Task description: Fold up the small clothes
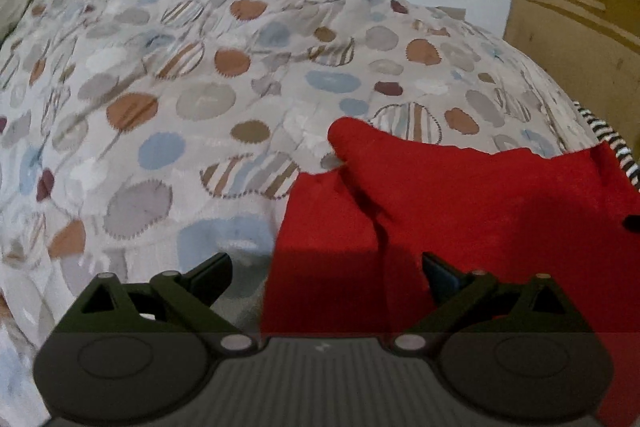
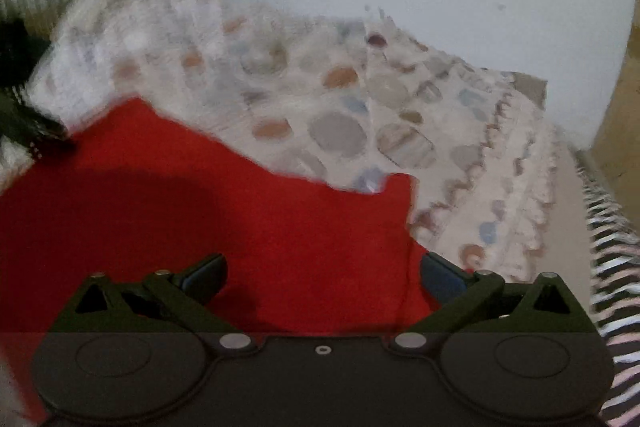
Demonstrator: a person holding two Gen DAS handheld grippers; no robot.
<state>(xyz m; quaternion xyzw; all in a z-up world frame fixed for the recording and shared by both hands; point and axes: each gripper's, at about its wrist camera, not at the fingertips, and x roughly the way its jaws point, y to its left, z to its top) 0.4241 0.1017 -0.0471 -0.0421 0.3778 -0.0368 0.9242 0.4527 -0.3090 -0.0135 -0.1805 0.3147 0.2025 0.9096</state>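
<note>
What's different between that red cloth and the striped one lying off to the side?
The red garment is plain, one solid colour; the striped garment has black and white bands. The red garment lies spread right ahead of both claws, filling much of each view; the striped garment shows only as a strip at the right edge, so its shape cannot be told. Both lie on the spotted bedcover.
</note>
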